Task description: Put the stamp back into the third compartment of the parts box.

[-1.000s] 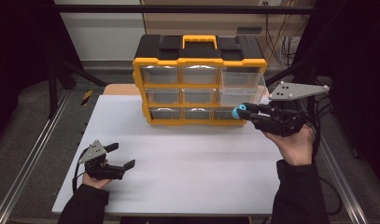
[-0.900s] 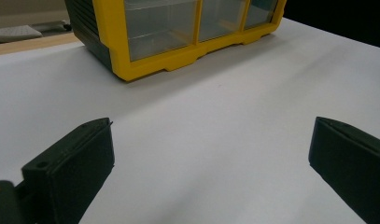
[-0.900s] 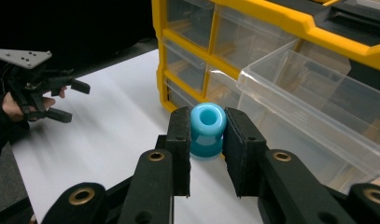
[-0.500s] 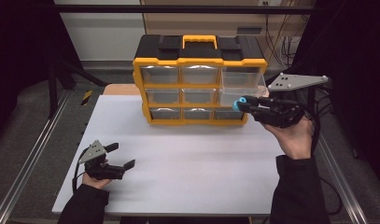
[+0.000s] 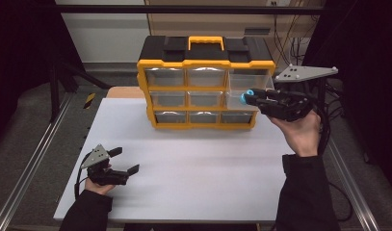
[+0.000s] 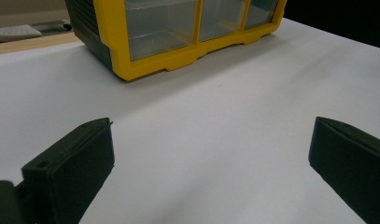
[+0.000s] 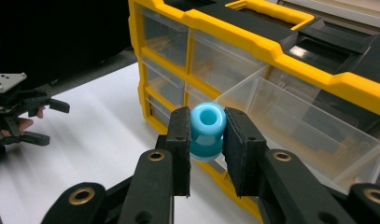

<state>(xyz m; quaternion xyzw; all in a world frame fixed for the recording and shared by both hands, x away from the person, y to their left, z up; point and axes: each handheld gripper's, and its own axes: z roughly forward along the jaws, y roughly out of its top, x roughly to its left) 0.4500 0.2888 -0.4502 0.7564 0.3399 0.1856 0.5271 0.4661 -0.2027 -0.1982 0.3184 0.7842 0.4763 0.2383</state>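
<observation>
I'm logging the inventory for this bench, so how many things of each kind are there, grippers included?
Yellow-and-black drawer organizer: 1
Blue spool: 1
Hand-held grippers: 2, left gripper, right gripper
Total: 4

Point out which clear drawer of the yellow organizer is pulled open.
The top-right clear plastic drawer of the yellow-and-black organizer: it juts forward, empty, while the other eight sit flush.

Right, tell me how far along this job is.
Done: one clear plastic drawer of the yellow and black organiser cabinet stands pulled out, top right. In hand: the right tool grips a blue plastic spool beside that drawer. Left: dropping it in and shutting the drawer. The left tool rests open on the white table.
</observation>
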